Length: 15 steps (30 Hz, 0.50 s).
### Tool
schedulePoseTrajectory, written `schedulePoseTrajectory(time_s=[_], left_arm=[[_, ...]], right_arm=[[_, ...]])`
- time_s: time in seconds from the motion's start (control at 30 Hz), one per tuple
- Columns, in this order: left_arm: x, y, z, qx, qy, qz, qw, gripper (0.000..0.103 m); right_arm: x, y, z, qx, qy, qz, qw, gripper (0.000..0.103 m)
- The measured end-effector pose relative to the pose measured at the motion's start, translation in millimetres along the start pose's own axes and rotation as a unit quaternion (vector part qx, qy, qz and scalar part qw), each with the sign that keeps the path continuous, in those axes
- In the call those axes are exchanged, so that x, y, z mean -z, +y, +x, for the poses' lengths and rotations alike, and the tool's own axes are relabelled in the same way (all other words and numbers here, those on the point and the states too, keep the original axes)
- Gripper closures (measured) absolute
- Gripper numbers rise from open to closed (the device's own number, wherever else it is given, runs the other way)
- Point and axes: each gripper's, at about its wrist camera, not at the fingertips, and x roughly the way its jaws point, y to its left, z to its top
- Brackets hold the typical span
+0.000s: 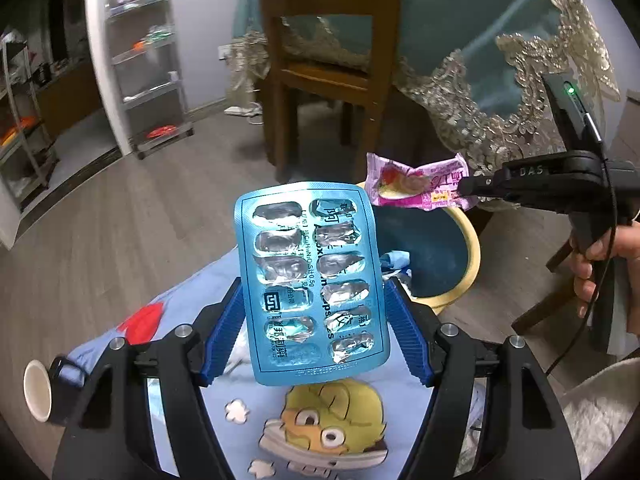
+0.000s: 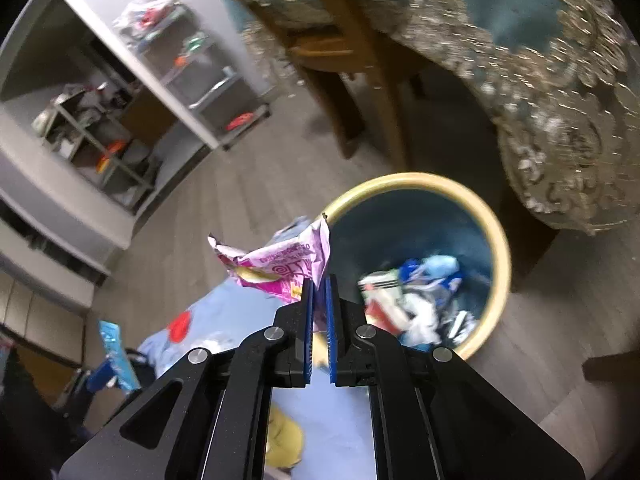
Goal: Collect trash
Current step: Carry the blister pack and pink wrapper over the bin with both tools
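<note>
the emptied blue blister pack (image 1: 314, 284) stands upright, long axis vertical, clamped by the left gripper (image 1: 314, 316); the right gripper (image 2: 319, 280) pinches a crumpled pink wrapper (image 2: 280, 264).

Centre of the left wrist view, the blue blister pack (image 1: 312, 280) carries print showing through its foil: Chinese characters, a run of Latin letters ending in "psules", and what looks like "0.5g", the rest broken by the burst pockets. At right, the black right gripper (image 1: 464, 189) reads "DAS". The pink wrapper (image 1: 416, 186) shows Chinese characters; in the right wrist view its print is too blurred to read.
</note>
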Motion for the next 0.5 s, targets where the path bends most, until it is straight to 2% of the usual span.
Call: schedulePoseTrajectory(time_s=[0.2, 0.33, 0.5], left_arm=[[-22.5, -15.9, 33.1, 0.035, 0.018, -0.002, 0.9992, 0.035], [-29.8, -28.2, 52.3, 0.038, 0.028, 0.011, 0.9988, 0.035], [-31.5, -37.7, 77.5, 0.048, 0.049, 0.005, 0.9976, 0.035]], right_arm=[[-6.4, -27.9, 9.9, 0.022, 0.004, 0.024, 0.999, 0.096], [-5.5, -44.7, 15.3, 0.043, 0.009, 0.038, 0.998, 0.096], [-2.7, -57.4, 19.7, 0.051, 0.017, 0.064, 0.997, 0.096]])
